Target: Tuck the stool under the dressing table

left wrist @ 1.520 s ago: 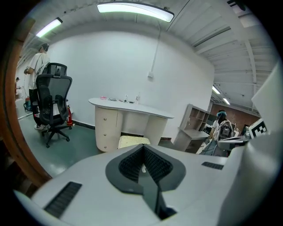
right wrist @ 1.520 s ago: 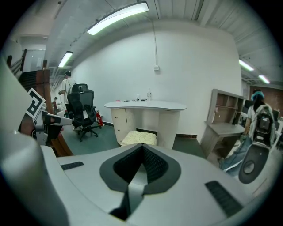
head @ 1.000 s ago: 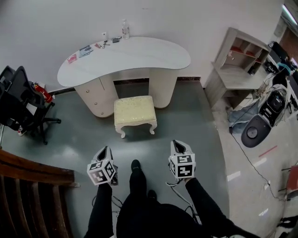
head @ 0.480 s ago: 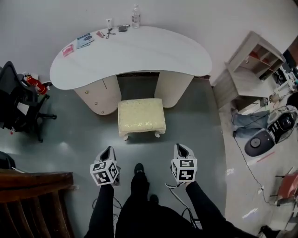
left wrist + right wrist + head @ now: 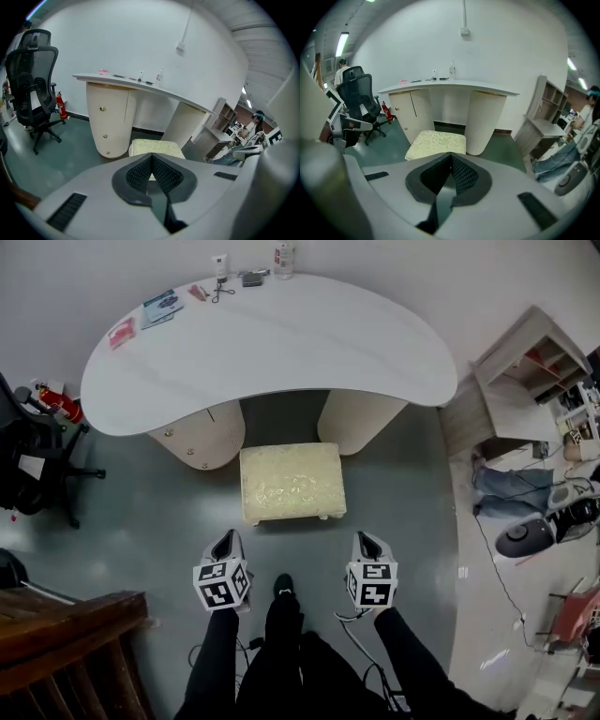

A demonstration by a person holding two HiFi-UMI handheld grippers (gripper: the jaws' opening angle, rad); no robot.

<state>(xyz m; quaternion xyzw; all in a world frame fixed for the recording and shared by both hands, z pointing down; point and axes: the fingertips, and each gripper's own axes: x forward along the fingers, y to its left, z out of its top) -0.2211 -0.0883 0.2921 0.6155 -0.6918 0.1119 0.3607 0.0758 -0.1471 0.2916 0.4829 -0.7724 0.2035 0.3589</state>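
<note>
Cream-cushioned stool (image 5: 292,483) stands at the dressing table's (image 5: 281,343) front edge, between its two pedestals. Left gripper (image 5: 225,540) and right gripper (image 5: 367,540) hover nearby, jaws together, empty. Cards (image 5: 159,307) at the far-left corner are too small to read.

White wall (image 5: 422,268), grey-green floor (image 5: 141,521), black office chair (image 5: 23,460) at left.

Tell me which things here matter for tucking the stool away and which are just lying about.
For the job: stool, dressing table, left claw, right claw.
Lying about: office chair, fire extinguisher, bottle, papers, shelf unit.
</note>
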